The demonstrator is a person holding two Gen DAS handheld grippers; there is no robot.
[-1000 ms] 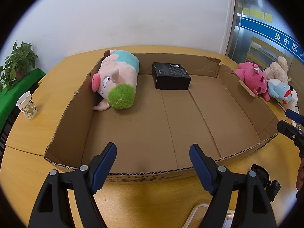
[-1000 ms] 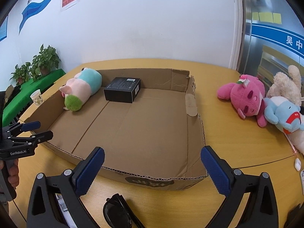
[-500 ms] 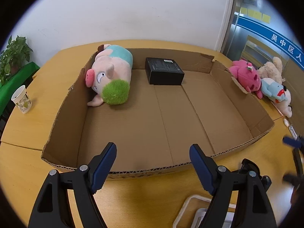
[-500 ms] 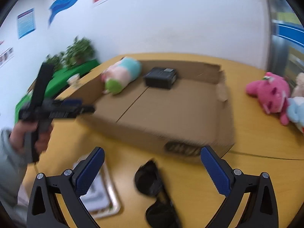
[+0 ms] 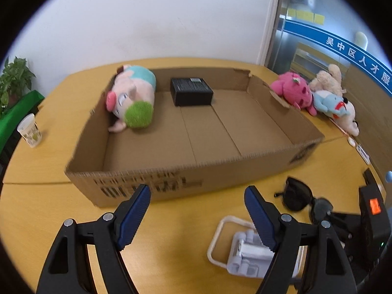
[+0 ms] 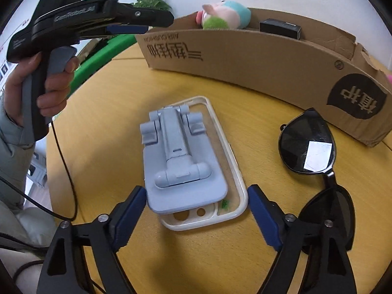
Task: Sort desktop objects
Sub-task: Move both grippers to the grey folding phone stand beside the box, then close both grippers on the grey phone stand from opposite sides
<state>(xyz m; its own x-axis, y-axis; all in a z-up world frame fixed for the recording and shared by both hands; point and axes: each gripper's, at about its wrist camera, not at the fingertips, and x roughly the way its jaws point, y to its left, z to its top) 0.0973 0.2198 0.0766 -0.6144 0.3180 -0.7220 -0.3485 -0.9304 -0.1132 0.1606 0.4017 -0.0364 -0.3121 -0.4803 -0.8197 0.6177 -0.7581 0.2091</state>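
The phone stand (image 6: 180, 161), a grey-blue folded piece, lies flat on the yellow table (image 6: 122, 80) on top of a clear phone case (image 6: 227, 161) with a white rim, and its near end sits just ahead of the right gripper (image 6: 197, 214). That gripper's blue-padded fingers (image 6: 127, 216) are spread wide, one to each side of the stand's near end, and grasp nothing; whether a pad touches the stand cannot be told. Just to the right of the case lie black sunglasses (image 6: 308, 144), folded, one lens near the right finger. Beyond them stands the long wall of a shallow cardboard box (image 6: 257, 61), with a pink plush pig (image 6: 225, 17) and a small black box (image 6: 280, 30) showing over its rim.

The left gripper (image 5: 197, 214) hangs above the table in front of the cardboard box's (image 5: 171, 178) near wall, fingers (image 5: 133, 214) apart and empty. In the left wrist view the phone stand (image 5: 247, 252) and case (image 5: 220, 232) show low beside its right finger, partly hidden, with the sunglasses (image 5: 297, 198) further right. Inside the box the plush pig (image 5: 133, 98) lies in the far left corner, the black box (image 5: 191, 91) by the far wall. A paper cup (image 5: 29, 133) stands on the table to the left, and three plush toys (image 5: 316, 95) lie past the box's right wall.
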